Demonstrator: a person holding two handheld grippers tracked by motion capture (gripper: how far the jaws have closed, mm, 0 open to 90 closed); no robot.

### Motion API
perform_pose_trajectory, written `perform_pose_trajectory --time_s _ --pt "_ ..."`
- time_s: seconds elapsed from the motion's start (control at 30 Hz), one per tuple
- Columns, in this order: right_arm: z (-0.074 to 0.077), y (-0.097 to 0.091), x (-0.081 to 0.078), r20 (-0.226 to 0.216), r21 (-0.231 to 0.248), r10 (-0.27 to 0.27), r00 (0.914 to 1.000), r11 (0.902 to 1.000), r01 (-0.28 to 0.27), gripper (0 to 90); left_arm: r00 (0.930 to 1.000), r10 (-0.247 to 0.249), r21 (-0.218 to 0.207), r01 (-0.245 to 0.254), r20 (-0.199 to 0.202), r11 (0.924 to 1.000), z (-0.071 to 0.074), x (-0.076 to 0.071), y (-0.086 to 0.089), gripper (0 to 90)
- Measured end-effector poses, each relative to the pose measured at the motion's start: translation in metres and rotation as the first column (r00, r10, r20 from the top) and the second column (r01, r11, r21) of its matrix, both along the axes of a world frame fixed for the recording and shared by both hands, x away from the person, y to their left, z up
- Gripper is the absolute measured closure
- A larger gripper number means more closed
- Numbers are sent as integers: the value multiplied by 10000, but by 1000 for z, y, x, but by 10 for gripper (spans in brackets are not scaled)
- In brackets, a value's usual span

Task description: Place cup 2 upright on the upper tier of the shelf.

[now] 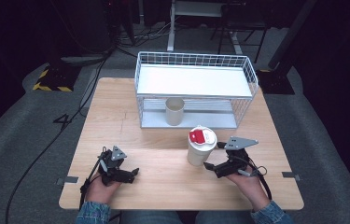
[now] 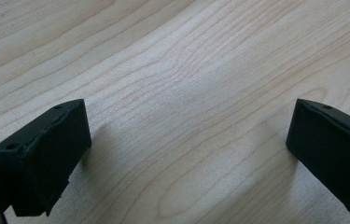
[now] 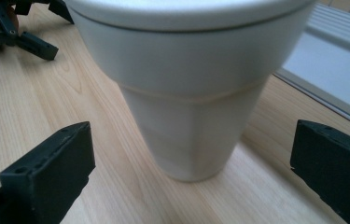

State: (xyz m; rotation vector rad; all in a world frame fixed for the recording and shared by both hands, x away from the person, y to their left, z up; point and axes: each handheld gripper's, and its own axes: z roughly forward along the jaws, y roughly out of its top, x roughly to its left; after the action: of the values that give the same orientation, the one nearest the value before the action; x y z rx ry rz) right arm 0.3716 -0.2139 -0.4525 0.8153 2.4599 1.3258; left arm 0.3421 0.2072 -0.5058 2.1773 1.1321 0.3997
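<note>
the wooden desk carries a white wire basket rack at its far side, with a small open cup standing on the rack's lower shelf. nearer the person, a lidded white cup with a red patch on top stands upright on the desk. the right tool sits just beside it, jaws apart around its base without touching. the left tool rests well apart, jaws spread over bare wood.
</note>
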Motion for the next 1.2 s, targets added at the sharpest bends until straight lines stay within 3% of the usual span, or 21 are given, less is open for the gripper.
perform_pose_trajectory --time_s 0.67,0.9,1.2 --pt "-17 29 17 543 1310 20 9985 9913 -91 2 10000 -4 0 4 0 10000 0 0 0 4" --pt "-21 32 21 763 1207 -9 9971 9927 -83 6 10000 -10 10 10 0 10000 0 0 0 5" --pt "-22 34 22 851 1268 -91 9963 9919 -18 86 10000 -3 -2 3 0 10000 0 0 0 4"
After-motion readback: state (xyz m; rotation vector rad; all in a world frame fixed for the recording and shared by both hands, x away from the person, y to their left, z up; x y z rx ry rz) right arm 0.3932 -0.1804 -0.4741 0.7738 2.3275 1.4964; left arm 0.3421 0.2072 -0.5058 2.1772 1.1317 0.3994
